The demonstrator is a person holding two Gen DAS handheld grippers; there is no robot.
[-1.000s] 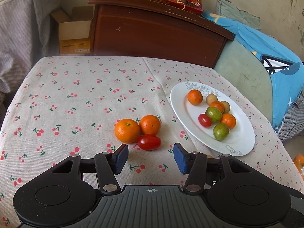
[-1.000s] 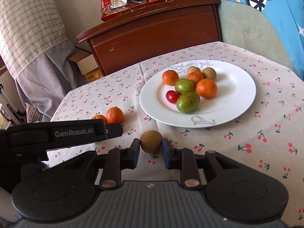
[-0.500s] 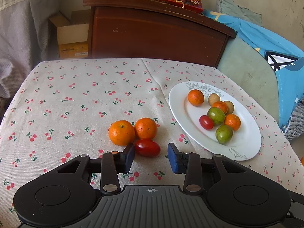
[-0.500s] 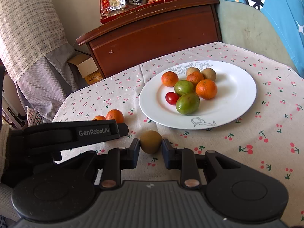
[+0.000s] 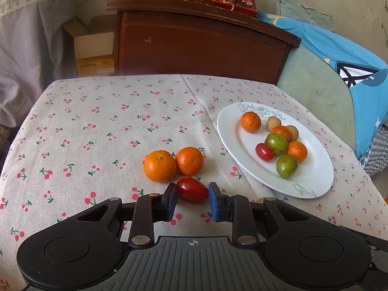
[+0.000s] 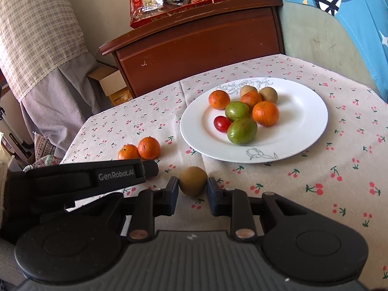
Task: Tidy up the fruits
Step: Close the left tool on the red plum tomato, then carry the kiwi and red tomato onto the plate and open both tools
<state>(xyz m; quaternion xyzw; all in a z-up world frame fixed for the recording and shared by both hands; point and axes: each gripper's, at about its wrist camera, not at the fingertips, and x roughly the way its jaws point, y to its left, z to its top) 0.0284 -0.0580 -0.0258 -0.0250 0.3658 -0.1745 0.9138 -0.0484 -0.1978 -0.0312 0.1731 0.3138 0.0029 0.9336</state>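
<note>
Left wrist view: left gripper point(image 5: 192, 195) jaws have just been closing on the red cherry tomato point(image 5: 192, 189), which lies on the tablecloth point(image 5: 97, 126); both pads touch it. Two oranges point(image 5: 160, 166) lie just beyond it; the plate point(image 5: 312, 181) is to the right.

Right wrist view: right gripper point(image 6: 192, 190) is clamped on a brown round fruit point(image 6: 193, 181) on the cloth, near the plate's front rim.

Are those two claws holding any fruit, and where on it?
Left gripper, jaws just closing, pinches the red tomato at its ends; right gripper pinches the brown fruit at its sides.
</note>
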